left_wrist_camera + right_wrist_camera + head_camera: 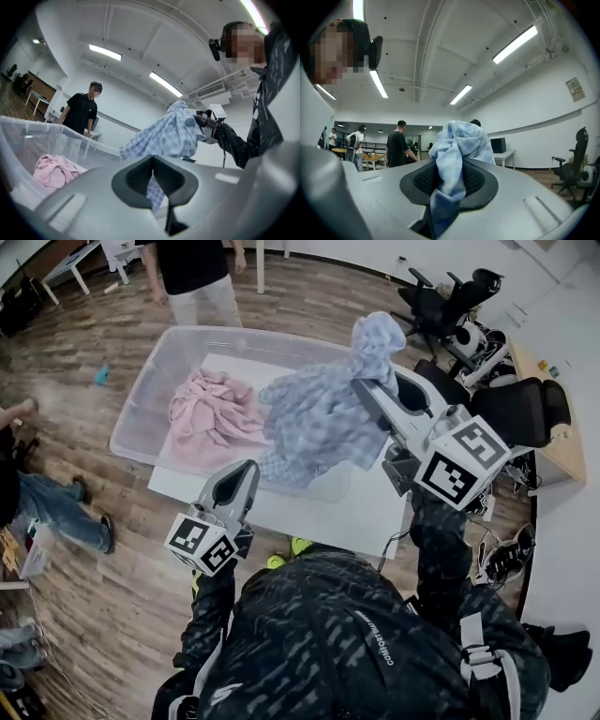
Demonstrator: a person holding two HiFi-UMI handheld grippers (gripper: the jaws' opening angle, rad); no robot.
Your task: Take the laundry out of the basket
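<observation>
Wood-floored room; white table carries clear basket. Right gripper clamps blue checked cloth, raised over the basket's right end; left gripper nips its near hem. Pink garment lies inside, left. Best lift both ends together, clearing the rim before swinging away.

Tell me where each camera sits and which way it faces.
Head view: on the person's head, facing down at basket, left gripper, right gripper, own jacket.
Left gripper view: on that gripper, facing along its jaws, shut on checked cloth.
Right gripper view: likewise, jaws gripping the same cloth.
Shared: all three show that cloth.
</observation>
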